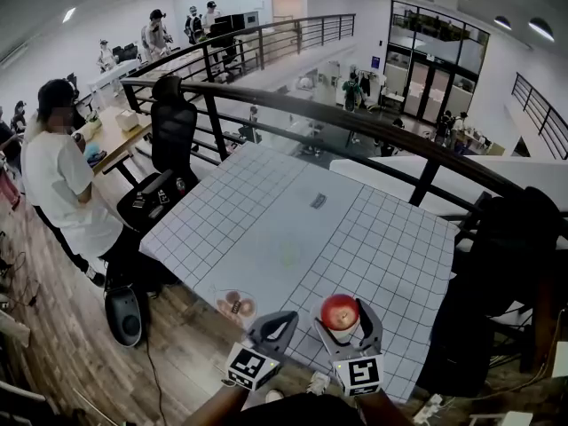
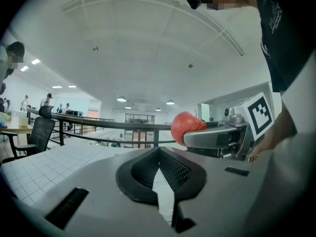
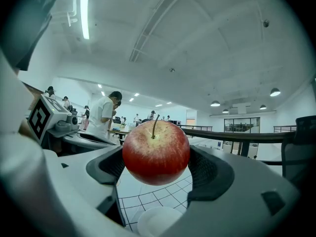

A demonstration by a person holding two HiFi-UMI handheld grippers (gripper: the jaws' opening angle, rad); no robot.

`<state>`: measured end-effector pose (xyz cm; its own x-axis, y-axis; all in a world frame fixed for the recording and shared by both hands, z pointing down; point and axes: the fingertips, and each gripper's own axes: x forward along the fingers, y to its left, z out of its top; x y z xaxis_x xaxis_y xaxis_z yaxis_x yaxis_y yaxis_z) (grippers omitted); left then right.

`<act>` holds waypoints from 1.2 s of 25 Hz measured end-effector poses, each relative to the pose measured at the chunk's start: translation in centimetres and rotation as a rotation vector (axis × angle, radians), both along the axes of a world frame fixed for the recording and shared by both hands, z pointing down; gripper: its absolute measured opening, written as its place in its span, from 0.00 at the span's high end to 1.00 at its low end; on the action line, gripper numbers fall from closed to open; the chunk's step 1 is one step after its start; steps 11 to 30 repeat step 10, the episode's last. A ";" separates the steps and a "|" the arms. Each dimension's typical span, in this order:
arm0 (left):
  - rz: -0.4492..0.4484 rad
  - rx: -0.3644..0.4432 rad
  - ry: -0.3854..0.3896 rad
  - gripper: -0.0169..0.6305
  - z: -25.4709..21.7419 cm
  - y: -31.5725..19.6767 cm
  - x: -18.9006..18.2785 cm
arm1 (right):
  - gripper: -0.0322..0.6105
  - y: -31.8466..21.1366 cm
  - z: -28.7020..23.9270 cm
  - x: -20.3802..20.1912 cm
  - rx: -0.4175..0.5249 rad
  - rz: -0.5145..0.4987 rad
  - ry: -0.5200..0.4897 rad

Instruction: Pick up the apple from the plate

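Right gripper [image 3: 156, 163] is pinching the shiny red apple [image 3: 156, 151], stem up, held above the small round white plate [image 3: 157, 223] on the white gridded table [image 1: 266, 211]. Left gripper [image 2: 159, 158] sits just beside it, and its jaws look pressed together and empty.

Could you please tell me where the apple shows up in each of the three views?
Head view: apple at bottom, right of centre, in the right hand-held gripper.
Left gripper view: apple right of centre, mid-height.
Right gripper view: apple dead centre, between the jaws.
Shared landmark: the dark railing.
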<state>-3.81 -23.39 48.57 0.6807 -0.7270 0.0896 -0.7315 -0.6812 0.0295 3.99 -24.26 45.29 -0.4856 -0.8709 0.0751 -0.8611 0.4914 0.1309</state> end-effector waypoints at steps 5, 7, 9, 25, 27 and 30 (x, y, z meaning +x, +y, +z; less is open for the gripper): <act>0.000 0.002 -0.002 0.94 0.0 0.3 0.0 | 0.32 0.2 -0.1 0.0 0.003 -0.001 -0.005; 0.001 0.004 0.001 0.94 -0.1 0.3 0.0 | 0.32 0.2 -0.2 -0.1 0.008 0.000 -0.003; 0.003 0.007 0.003 0.94 -0.2 0.3 -0.1 | 0.32 0.1 -0.3 -0.1 0.012 0.004 -0.005; 0.005 0.009 0.005 0.94 -0.3 0.3 -0.1 | 0.32 0.1 -0.3 -0.1 0.014 0.006 -0.005; 0.005 0.009 0.005 0.94 -0.3 0.3 -0.1 | 0.32 0.1 -0.3 -0.1 0.014 0.006 -0.005; 0.005 0.009 0.005 0.94 -0.3 0.3 -0.1 | 0.32 0.1 -0.3 -0.1 0.014 0.006 -0.005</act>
